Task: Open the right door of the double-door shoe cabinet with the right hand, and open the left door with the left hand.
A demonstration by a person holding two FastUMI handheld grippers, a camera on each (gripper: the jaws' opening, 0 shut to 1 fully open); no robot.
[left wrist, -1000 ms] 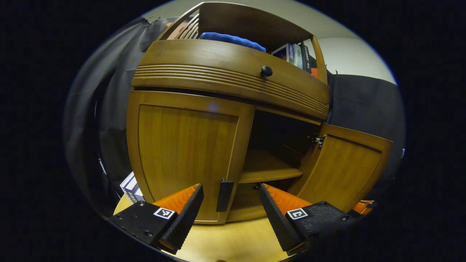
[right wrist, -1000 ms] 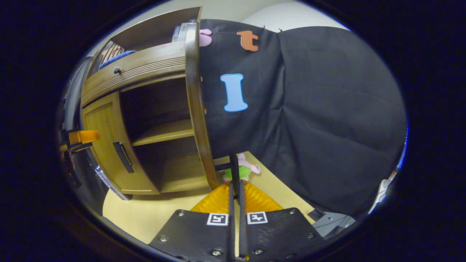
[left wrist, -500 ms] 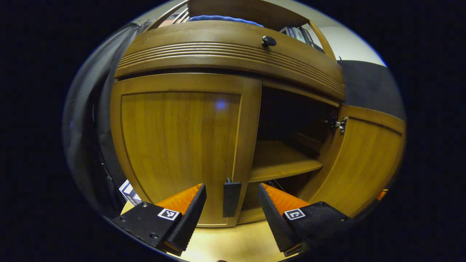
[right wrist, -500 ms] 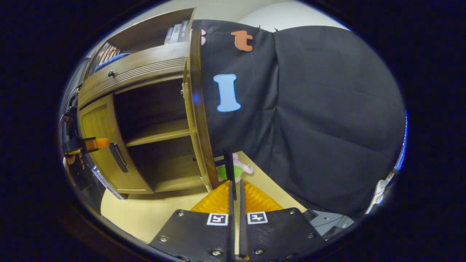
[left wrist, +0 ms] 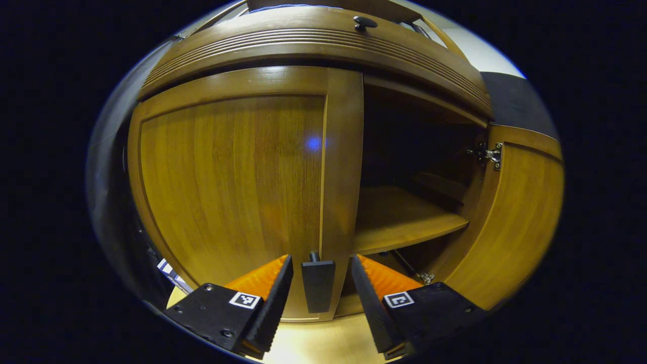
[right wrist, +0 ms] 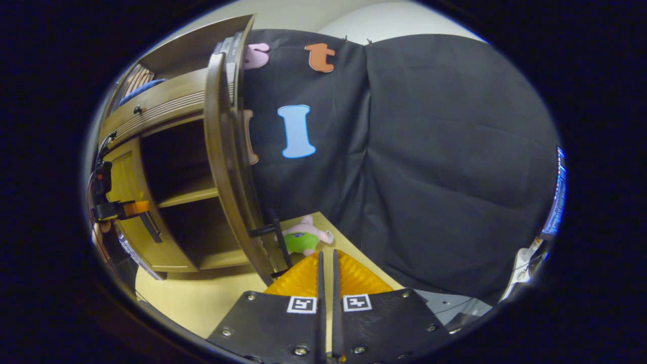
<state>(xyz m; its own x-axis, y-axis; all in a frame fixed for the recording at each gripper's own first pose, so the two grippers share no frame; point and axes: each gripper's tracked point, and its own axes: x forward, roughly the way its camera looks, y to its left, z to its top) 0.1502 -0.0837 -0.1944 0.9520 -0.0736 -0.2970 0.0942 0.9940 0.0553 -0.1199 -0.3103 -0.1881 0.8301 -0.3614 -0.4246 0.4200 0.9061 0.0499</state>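
Our left gripper (left wrist: 318, 298) is spread wide, its two fingers either side of the left door handle (left wrist: 318, 285) without touching it. That dark vertical handle sits low on the right edge of the left door (left wrist: 232, 172), which is closed. We see the same gripper (right wrist: 132, 208) from the right gripper view, at the far left, just beside the handle (right wrist: 150, 227).

Our right gripper (right wrist: 326, 275) is clenched, fingers pressed together with nothing between them. Just ahead and to the left stands the right door (right wrist: 228, 167), swung open and seen edge-on, its handle (right wrist: 280, 236) free of the fingers.

We count two doors on the one shoe cabinet (left wrist: 313, 45), one open and one closed. Behind the open right door (left wrist: 520, 212) we see one inner shelf (left wrist: 404, 222) and one hinge (left wrist: 489, 153). Above the doors is one drawer knob (left wrist: 364, 22). One plush toy (right wrist: 303, 237) lies on the table (right wrist: 172, 293) just beyond the open door.
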